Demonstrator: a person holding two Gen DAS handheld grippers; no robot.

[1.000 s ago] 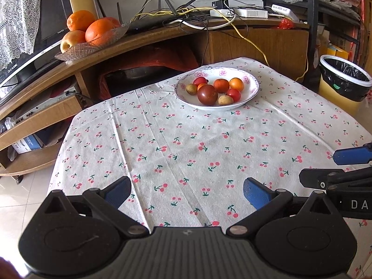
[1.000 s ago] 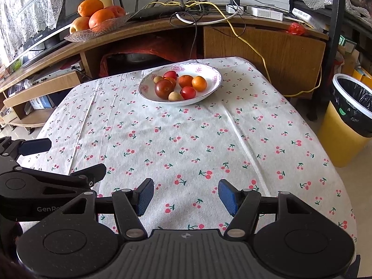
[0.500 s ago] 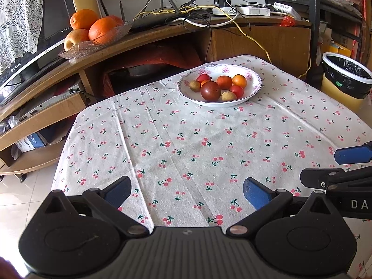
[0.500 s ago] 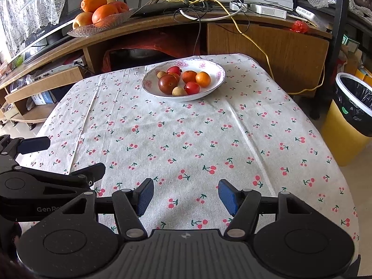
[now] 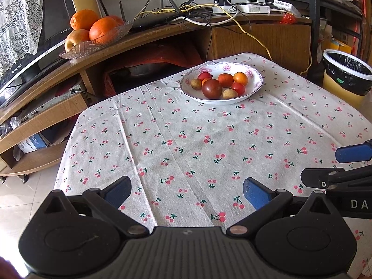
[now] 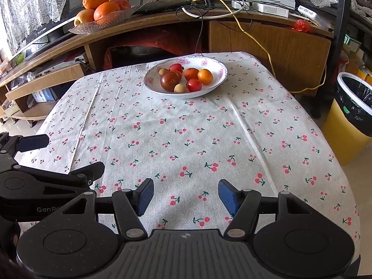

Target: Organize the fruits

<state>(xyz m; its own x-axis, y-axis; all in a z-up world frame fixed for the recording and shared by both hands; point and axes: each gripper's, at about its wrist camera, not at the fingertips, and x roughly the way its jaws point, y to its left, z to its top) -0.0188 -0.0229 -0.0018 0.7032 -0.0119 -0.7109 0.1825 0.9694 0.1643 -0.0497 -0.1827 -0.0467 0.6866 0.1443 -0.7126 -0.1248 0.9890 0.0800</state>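
A white flowered plate stands at the far side of the table. It holds several small fruits, among them a dark red tomato and a small orange. My left gripper hangs open over the near part of the cherry-print cloth, nothing between its blue pads. My right gripper is open too, narrower, and empty. Each gripper shows at the edge of the other's view: right fingers, left fingers. Both are well short of the plate.
A glass dish of oranges and an apple sits on the wooden shelf unit behind the table. Routers and tangled cables lie along that shelf. A yellow bin with a black liner stands right of the table.
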